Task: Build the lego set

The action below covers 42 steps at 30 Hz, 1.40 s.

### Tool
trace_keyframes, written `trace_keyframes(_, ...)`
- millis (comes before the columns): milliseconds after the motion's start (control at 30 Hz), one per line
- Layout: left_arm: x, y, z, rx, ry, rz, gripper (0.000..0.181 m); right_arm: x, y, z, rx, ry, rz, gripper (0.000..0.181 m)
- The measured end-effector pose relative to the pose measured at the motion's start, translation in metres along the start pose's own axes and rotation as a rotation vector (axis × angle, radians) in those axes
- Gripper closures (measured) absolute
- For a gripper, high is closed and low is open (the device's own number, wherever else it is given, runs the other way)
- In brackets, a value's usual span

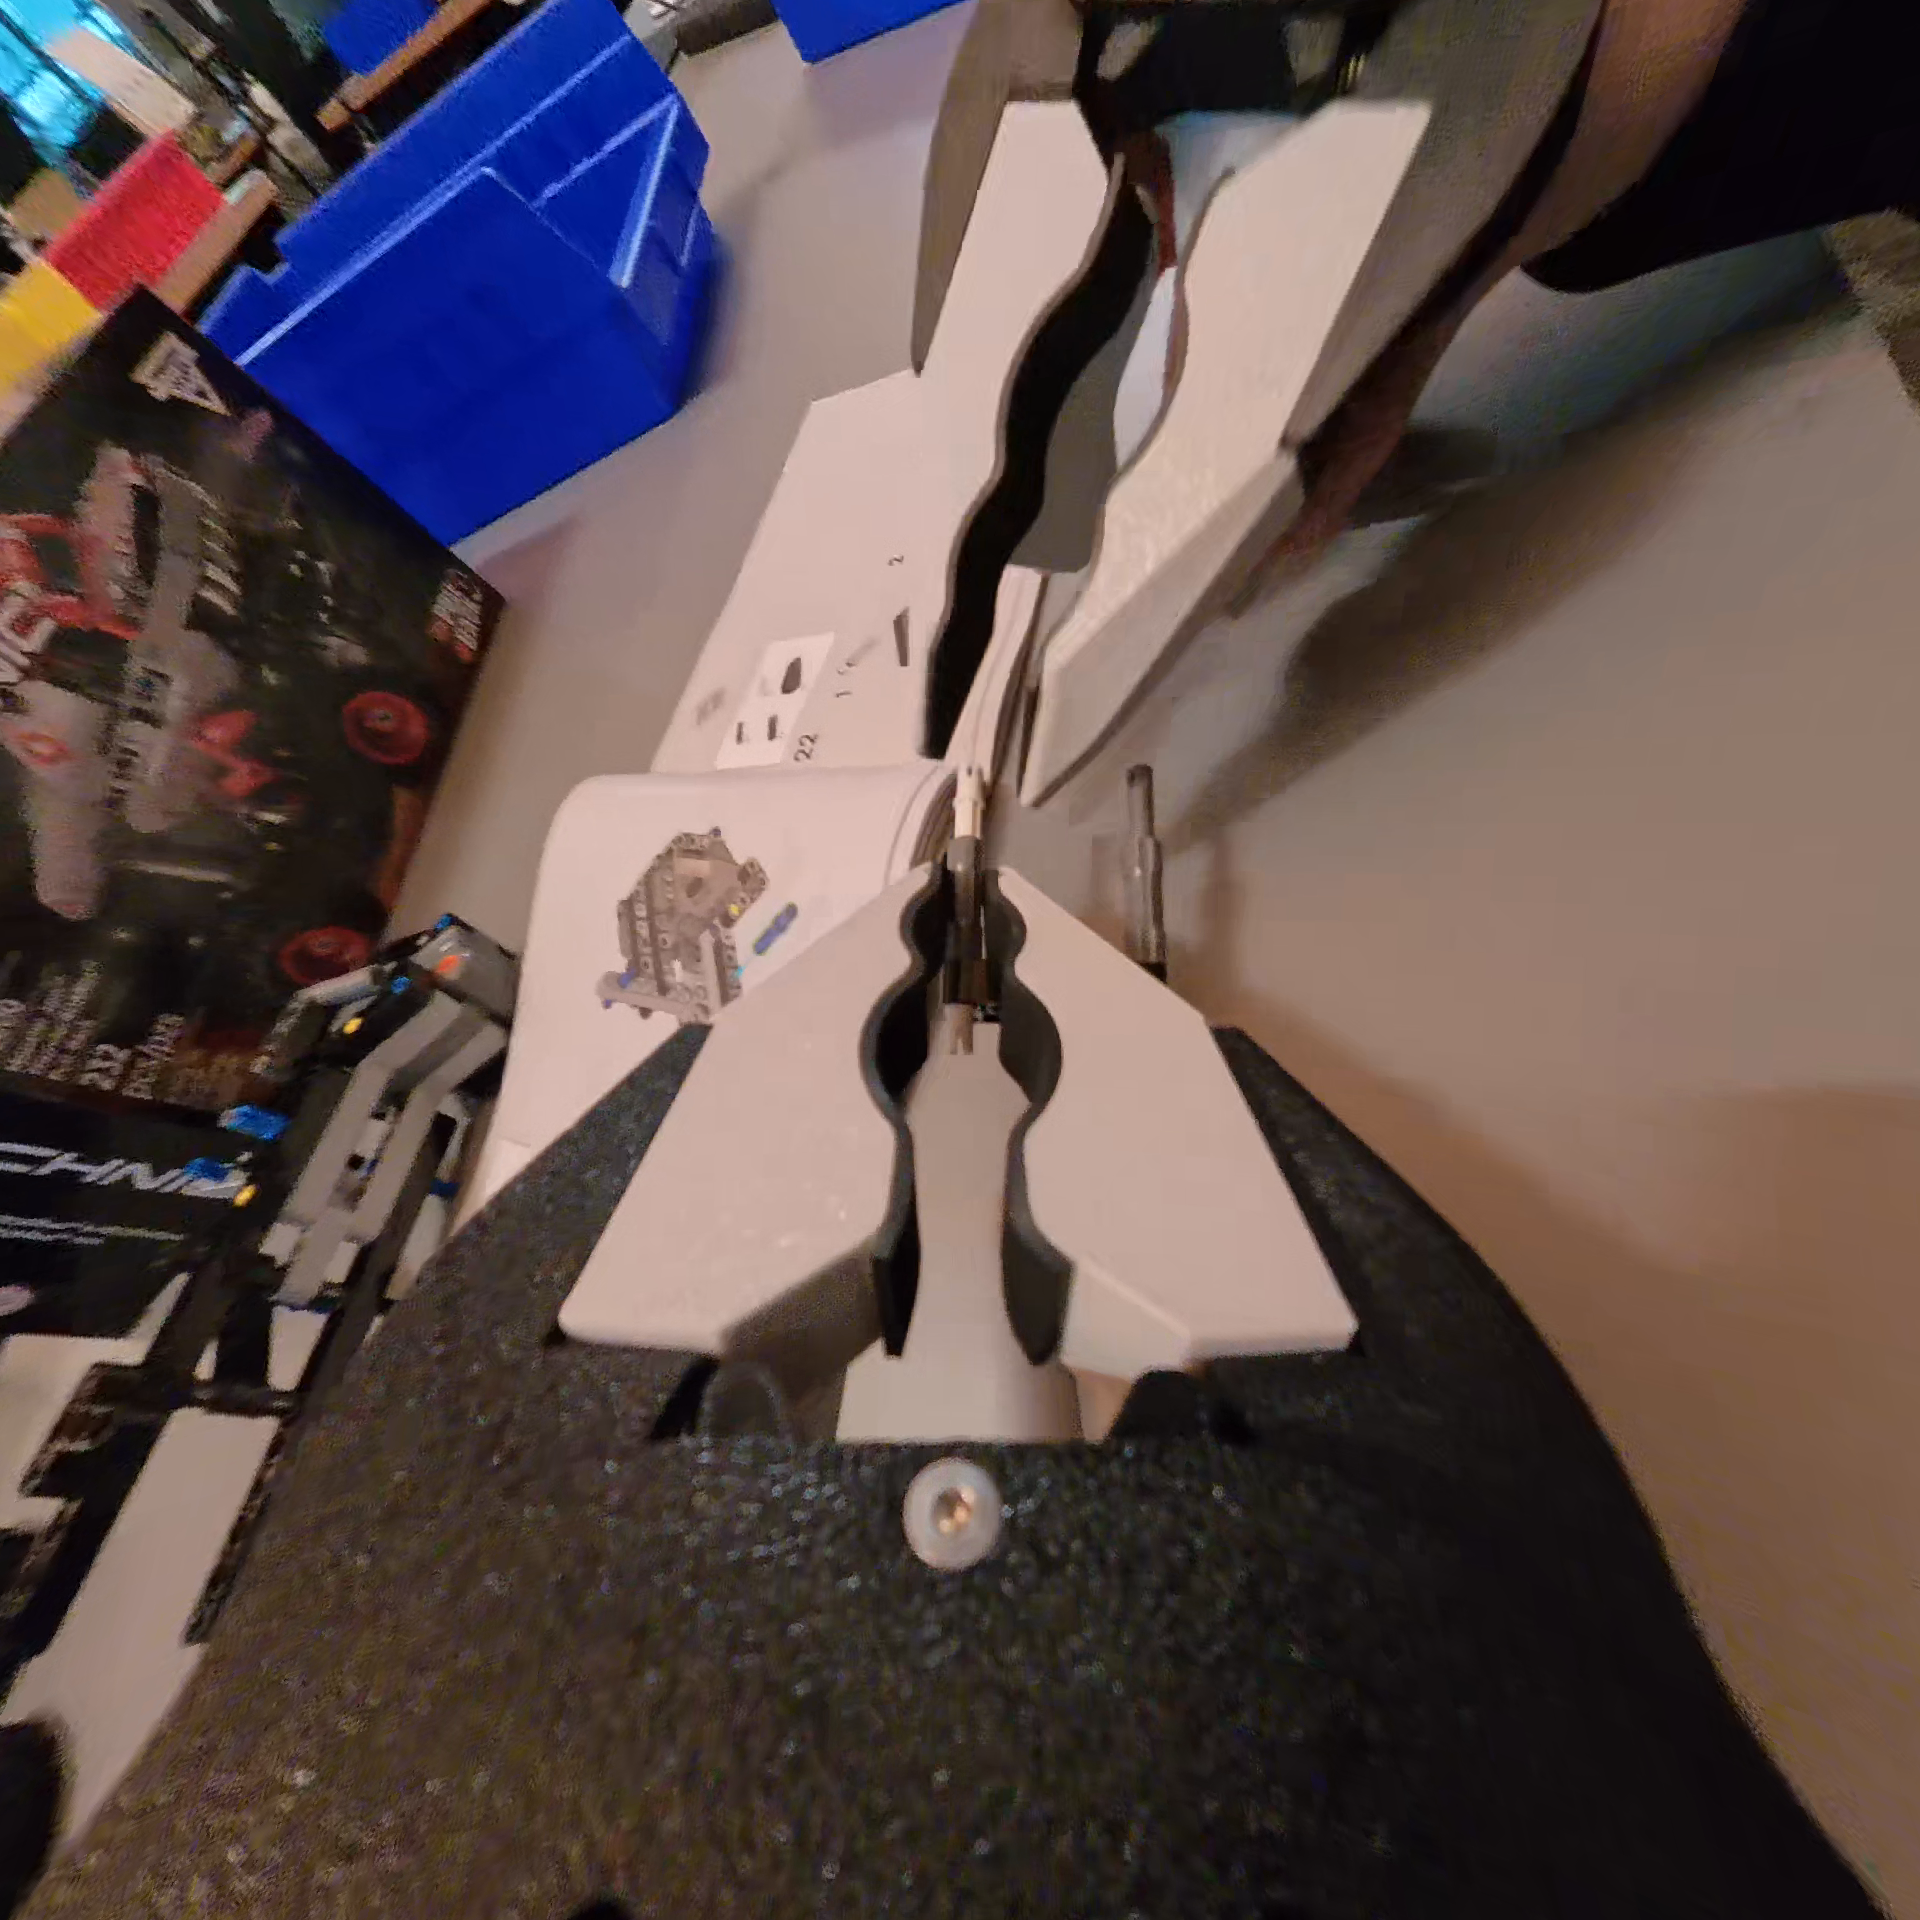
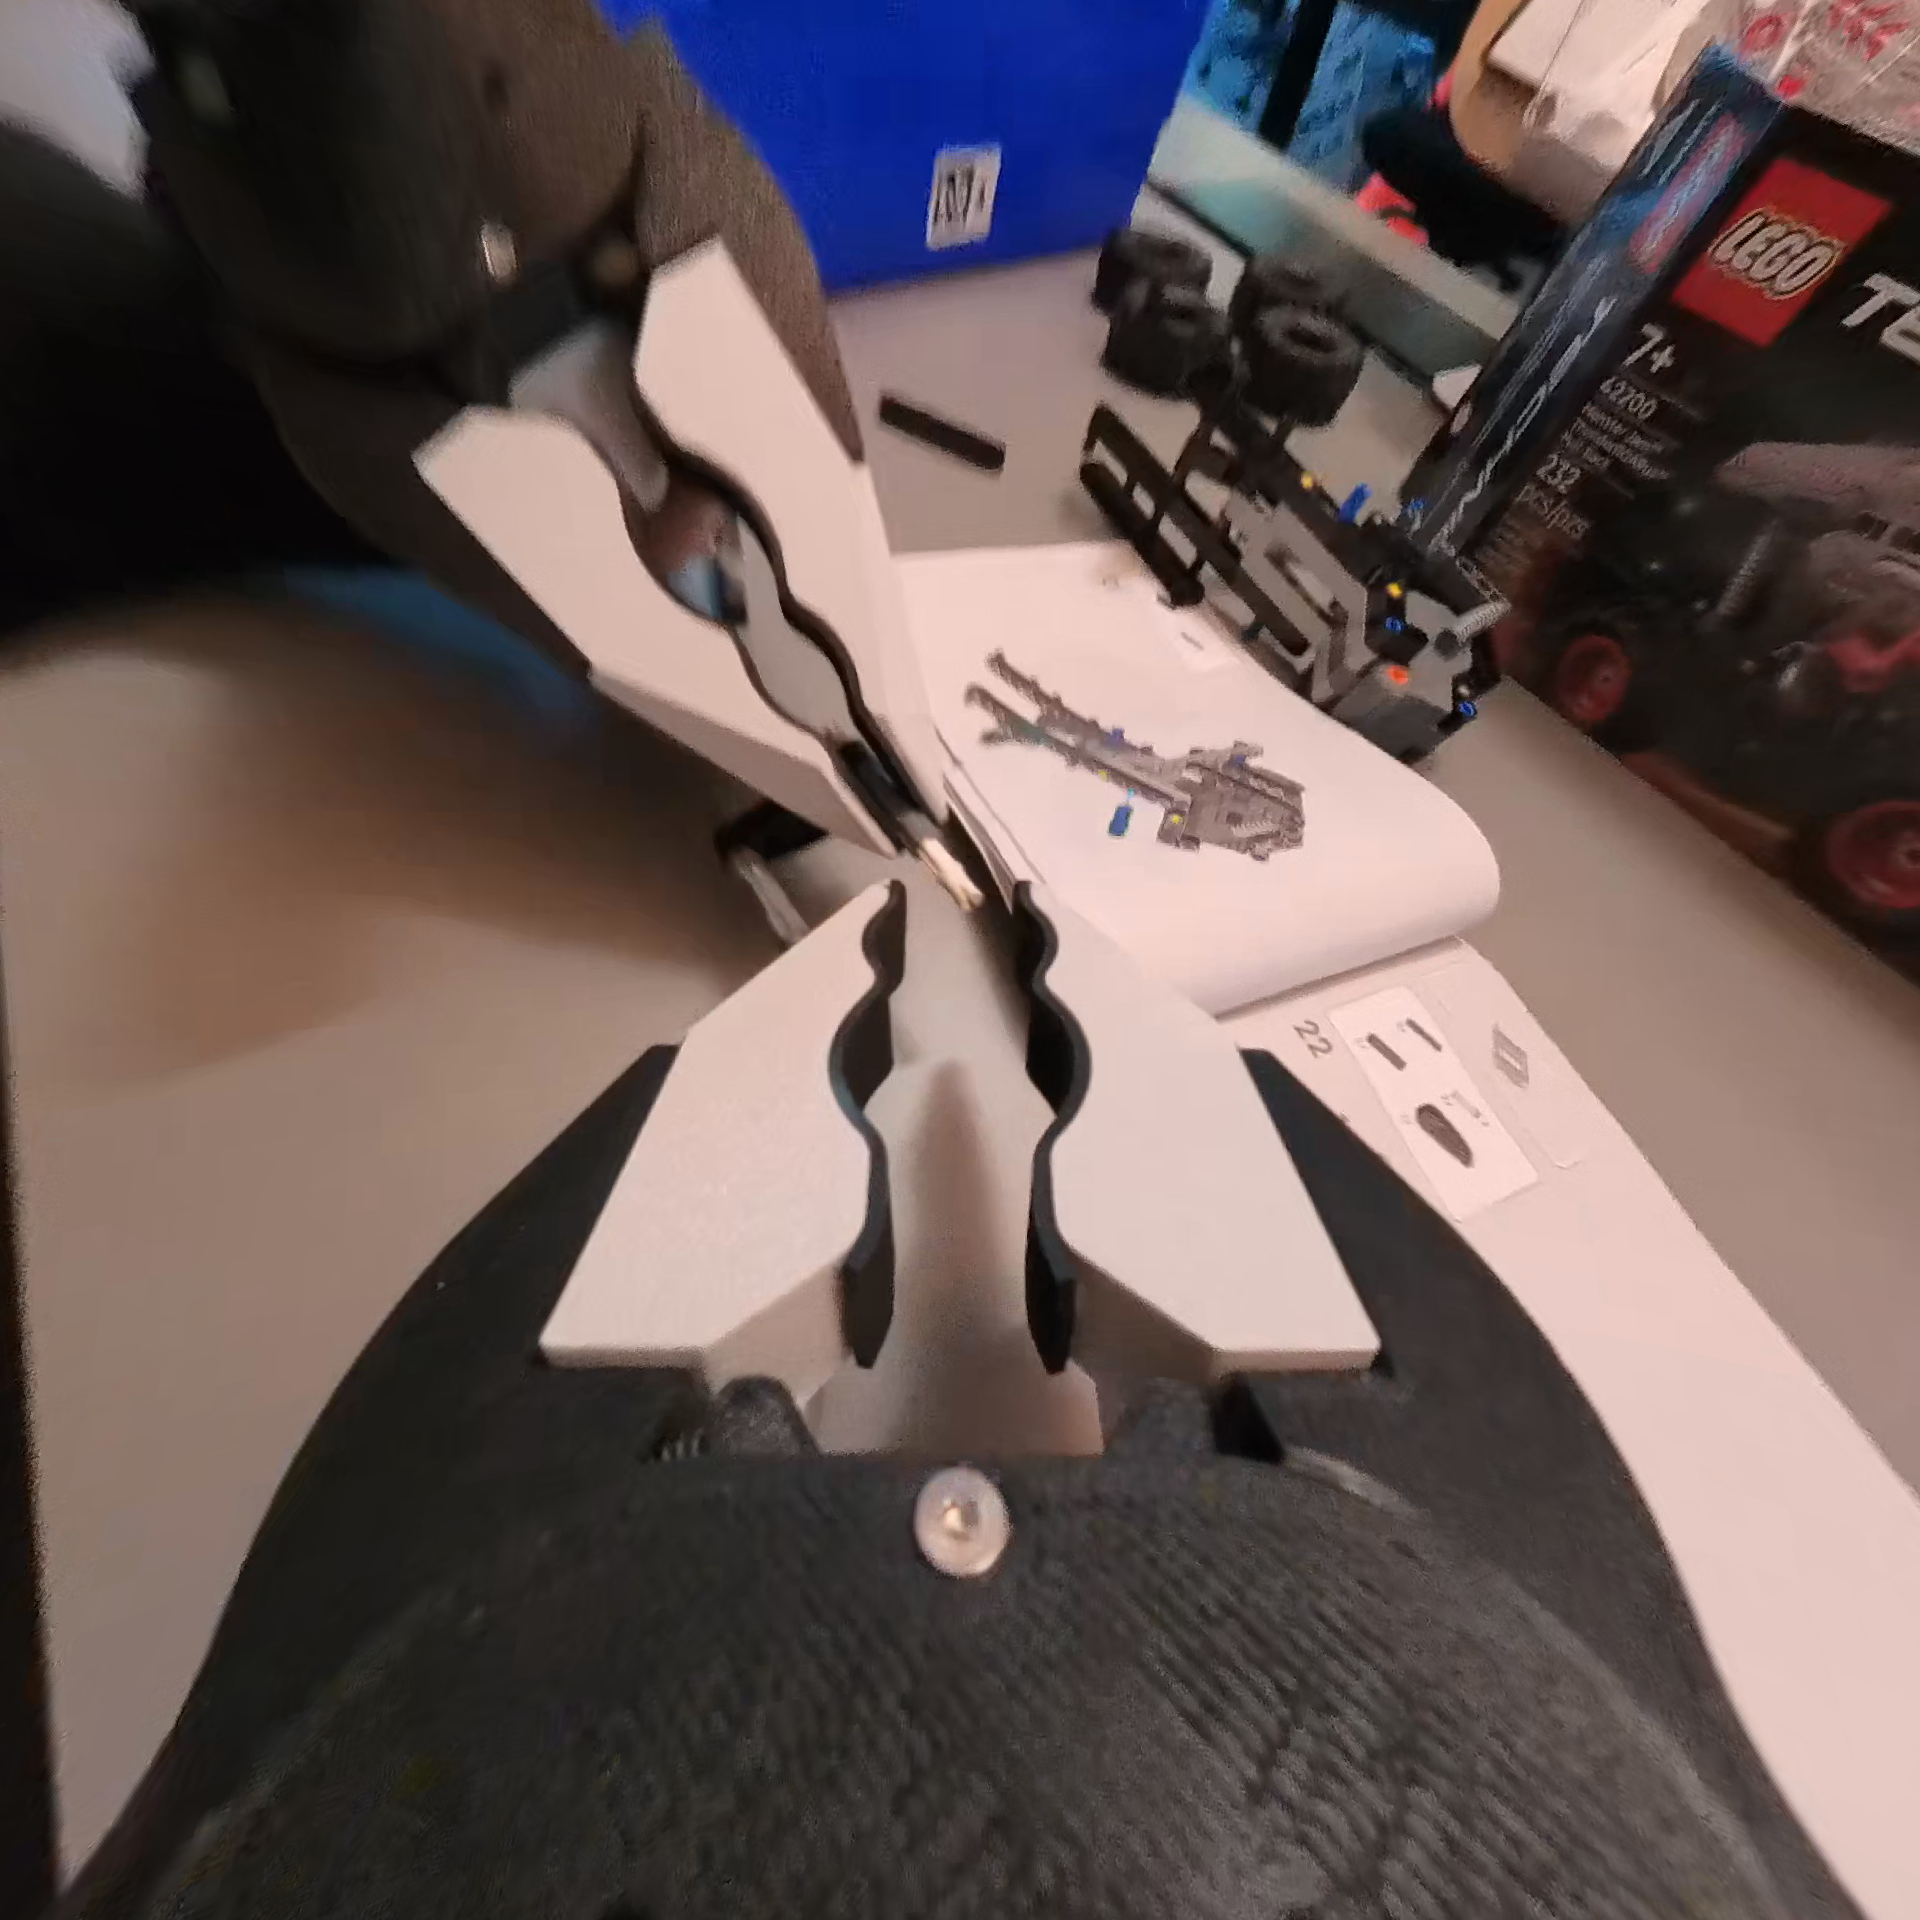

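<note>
My left fingers (image 1: 966, 935) pinched a small black piece with a pale pin (image 1: 968, 805); my right fingers (image 2: 956, 904), narrowly parted, needed straight alignment.

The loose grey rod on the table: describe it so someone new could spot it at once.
Start from the open instruction booklet in the left wrist view, then cross its curled edge onto the bare beige table. Just right of the left claw tips lies the grey rod. Unlike the small piece pinched in the claw, it lies alone on the tabletop, slim and metallic-looking.

Right tool (image 2: 951, 902) open, left tool (image 2: 902, 821) pinching pin (image 2: 948, 862)
</note>
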<state>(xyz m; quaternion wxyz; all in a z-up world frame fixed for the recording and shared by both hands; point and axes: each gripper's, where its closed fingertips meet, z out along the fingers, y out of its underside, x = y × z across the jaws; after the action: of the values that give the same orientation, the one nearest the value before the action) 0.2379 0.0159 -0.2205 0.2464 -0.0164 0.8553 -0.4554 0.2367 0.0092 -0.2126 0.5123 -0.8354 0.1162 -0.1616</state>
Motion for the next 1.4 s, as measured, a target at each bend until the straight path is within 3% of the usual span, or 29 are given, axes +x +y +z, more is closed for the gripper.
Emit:
trace_keyframes(33,-0.002,0.000,0.000,-0.004,-0.027,0.015,0.177,0.001,-0.004,-0.002,0.029,-0.016,0.046,0.164)
trace_keyframes(133,-0.006,-0.005,-0.001,0.012,-0.078,0.065,0.177,0.011,-0.002,-0.008,0.036,0.000,0.130,0.163)
trace_keyframes(233,-0.010,-0.020,-0.009,0.101,-0.116,0.101,0.177,0.015,-0.014,-0.018,0.144,-0.065,0.278,0.144)
trace_keyframes(300,-0.003,-0.044,-0.019,0.264,-0.081,0.124,0.177,0.008,-0.035,-0.030,0.307,-0.221,0.443,0.130)
trace_keyframes(433,0.000,-0.077,-0.042,0.484,-0.053,0.086,0.177,-0.015,-0.055,-0.052,0.468,-0.635,0.750,0.128)
trace_keyframes(567,0.013,-0.098,-0.058,0.557,0.018,0.151,0.177,-0.023,-0.074,-0.064,0.605,-0.901,0.961,0.126)
trace_keyframes(667,0.023,-0.109,-0.066,0.574,0.058,0.203,0.177,-0.040,-0.079,-0.061,0.582,-1.001,0.983,0.111)
trace_keyframes(800,0.032,-0.113,-0.068,0.594,0.087,0.228,0.177,-0.061,-0.091,-0.071,0.604,-1.183,0.994,0.114)
trace_keyframes(1000,0.038,-0.114,-0.067,0.623,0.122,0.212,0.177,-0.069,-0.097,-0.075,0.643,-1.297,1.045,0.122)
trace_keyframes(1400,0.031,-0.112,-0.064,0.638,0.084,0.174,0.177,-0.057,-0.098,-0.071,0.739,-1.222,1.059,0.122)
